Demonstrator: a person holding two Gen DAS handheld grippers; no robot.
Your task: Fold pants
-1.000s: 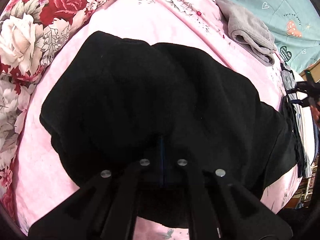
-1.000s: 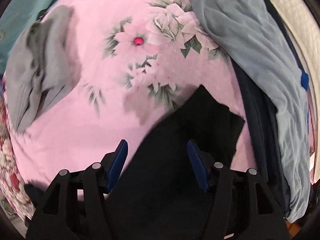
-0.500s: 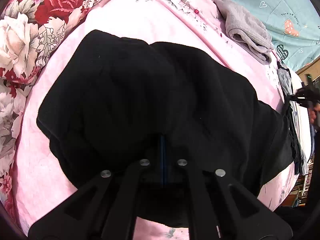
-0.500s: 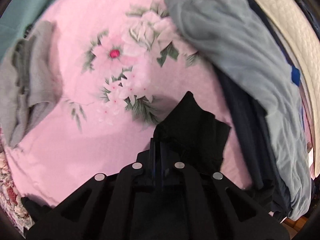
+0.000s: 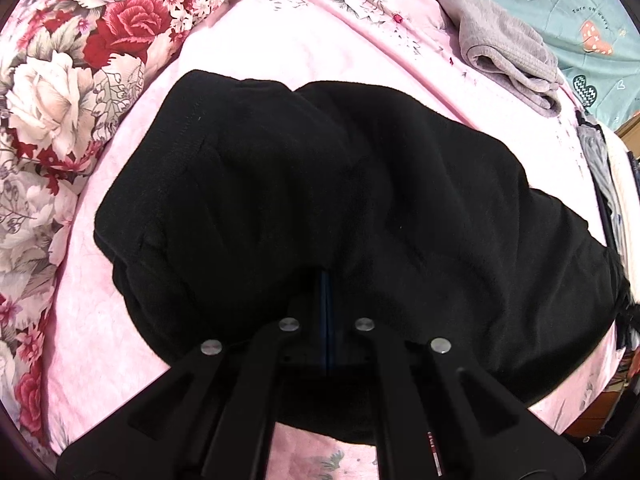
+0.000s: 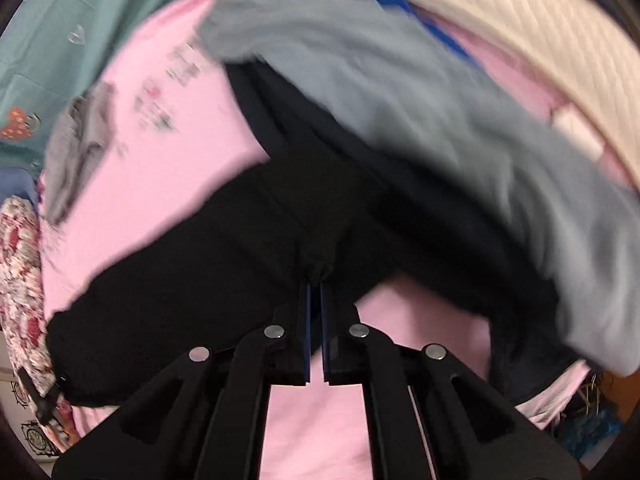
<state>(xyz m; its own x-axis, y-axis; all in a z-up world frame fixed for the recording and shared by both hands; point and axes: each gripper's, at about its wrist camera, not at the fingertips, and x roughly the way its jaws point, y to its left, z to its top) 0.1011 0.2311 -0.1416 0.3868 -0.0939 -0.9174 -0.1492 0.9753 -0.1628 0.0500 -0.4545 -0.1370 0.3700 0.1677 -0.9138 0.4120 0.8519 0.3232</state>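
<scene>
1. Your left claw (image 5: 326, 280) was pressed together on a fold of the black pants (image 5: 360, 200); the blue pads showed as one thin line with the cloth bunched around them.
2. Your right claw (image 6: 315, 280) was pinching a small peak of the same pants (image 6: 240, 260), jaws nearly closed with a sliver of gap behind the tips; that view was smeared by motion, so fine detail was lost.
3. The pants lay on the pink bedsheet (image 5: 280, 52), spread broad in the left view, between the rose-print quilt (image 5: 60, 100) and a folded grey garment (image 5: 508, 52); in the right view they ran just beside a pile of grey-blue clothes (image 6: 440, 120) and dark clothes, where touching or apart could not be told.
4. The step in hand looked like the start of a fold: you had both ends gripped and the cloth was partly raised at the right claw.
5. The next move, as I judged it, called for lifting both grips together and carrying one edge over onto the other; you would have needed even tension so the thick fabric did not sag, and a path clear of the neighbouring pile.
</scene>
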